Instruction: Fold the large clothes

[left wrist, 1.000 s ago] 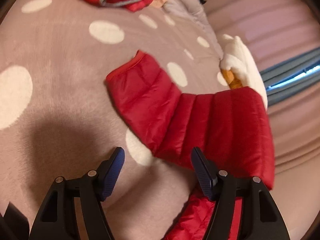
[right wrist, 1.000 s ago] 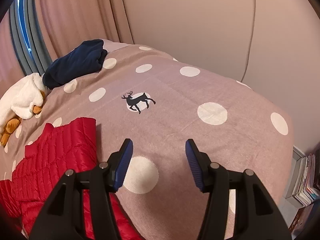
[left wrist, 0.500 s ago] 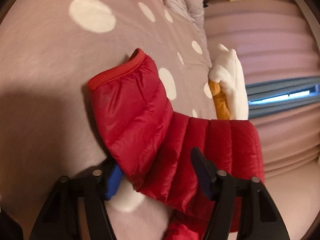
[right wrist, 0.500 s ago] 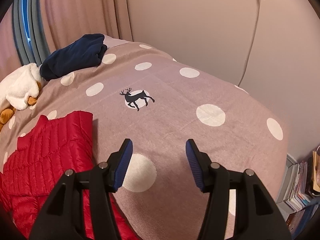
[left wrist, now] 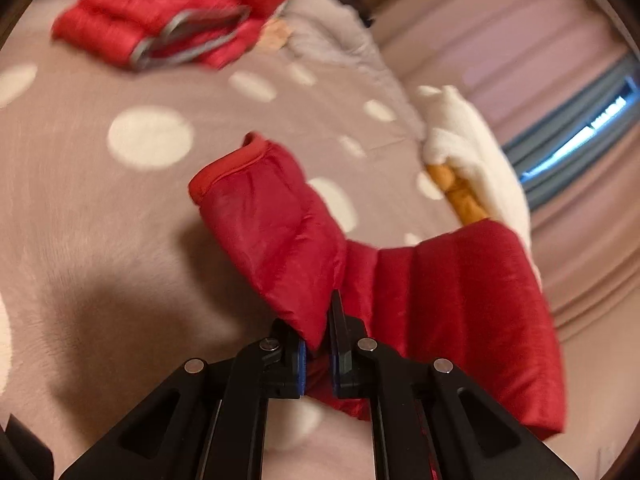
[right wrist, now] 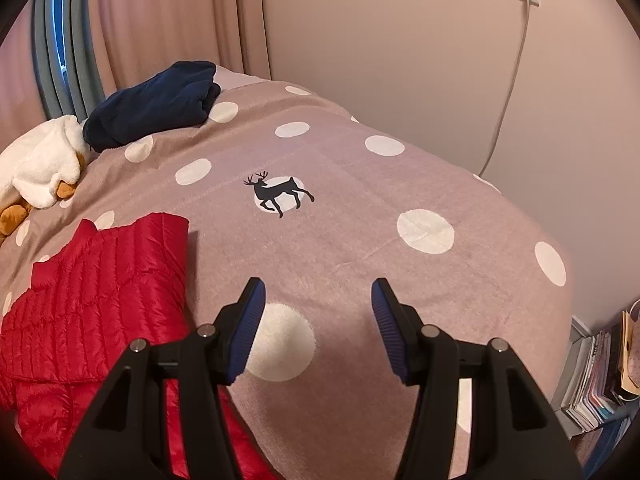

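Note:
A red quilted puffer jacket lies on the polka-dot bed. In the left wrist view its sleeve (left wrist: 272, 216) with a ribbed cuff is lifted off the blanket, and my left gripper (left wrist: 318, 344) is shut on the sleeve's lower edge. The jacket's body (left wrist: 472, 300) spreads to the right. In the right wrist view the jacket (right wrist: 104, 292) lies at the left, and my right gripper (right wrist: 318, 308) is open and empty above the blanket, to the right of the jacket and apart from it.
A second red jacket (left wrist: 168, 24) lies bunched at the far end of the bed. A white and tan plush toy (left wrist: 468, 152) and a navy garment (right wrist: 152, 104) lie near the curtains. Books (right wrist: 600, 376) stand on the floor at the right.
My left gripper has closed on the sleeve's lower edge and lifted it off the blanket. The right gripper has barely moved and stays open.

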`<action>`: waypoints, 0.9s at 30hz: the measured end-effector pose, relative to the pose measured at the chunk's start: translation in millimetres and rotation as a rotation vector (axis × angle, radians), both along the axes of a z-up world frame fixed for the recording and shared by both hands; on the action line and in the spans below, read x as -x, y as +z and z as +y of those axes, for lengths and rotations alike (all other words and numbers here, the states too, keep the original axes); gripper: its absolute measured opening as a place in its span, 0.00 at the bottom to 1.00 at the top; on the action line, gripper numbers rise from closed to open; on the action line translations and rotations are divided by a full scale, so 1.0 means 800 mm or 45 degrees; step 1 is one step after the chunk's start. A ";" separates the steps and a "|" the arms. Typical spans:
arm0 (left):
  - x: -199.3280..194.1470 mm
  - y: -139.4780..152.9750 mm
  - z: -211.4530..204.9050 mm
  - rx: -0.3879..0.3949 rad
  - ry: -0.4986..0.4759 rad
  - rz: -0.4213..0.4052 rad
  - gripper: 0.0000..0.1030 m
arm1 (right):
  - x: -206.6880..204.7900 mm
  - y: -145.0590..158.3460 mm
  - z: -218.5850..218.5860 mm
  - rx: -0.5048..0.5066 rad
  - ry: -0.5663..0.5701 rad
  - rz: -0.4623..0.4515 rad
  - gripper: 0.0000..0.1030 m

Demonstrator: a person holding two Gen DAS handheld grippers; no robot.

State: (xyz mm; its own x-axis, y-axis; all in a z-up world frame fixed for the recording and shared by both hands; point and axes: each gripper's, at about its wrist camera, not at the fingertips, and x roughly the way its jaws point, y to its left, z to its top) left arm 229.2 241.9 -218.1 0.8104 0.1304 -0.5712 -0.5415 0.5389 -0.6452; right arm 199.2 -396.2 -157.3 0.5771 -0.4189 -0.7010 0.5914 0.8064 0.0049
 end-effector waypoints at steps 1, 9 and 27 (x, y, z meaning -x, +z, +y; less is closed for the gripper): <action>-0.001 0.014 -0.009 -0.062 -0.016 -0.005 0.07 | 0.001 0.000 -0.001 -0.004 -0.001 -0.004 0.54; -0.031 0.100 -0.138 -0.504 -0.215 0.003 0.07 | 0.001 -0.001 -0.011 -0.015 0.003 -0.017 0.53; -0.071 0.080 -0.490 -0.574 -1.104 0.049 0.52 | -0.014 -0.031 -0.015 -0.207 0.188 -0.023 0.32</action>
State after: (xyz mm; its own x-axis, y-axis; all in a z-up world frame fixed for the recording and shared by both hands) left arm 285.8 -150.3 -154.2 0.7100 -0.2889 -0.6422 0.1425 0.9520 -0.2708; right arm 210.5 -408.4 -182.2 0.6369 -0.2112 -0.7415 0.4653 0.8722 0.1511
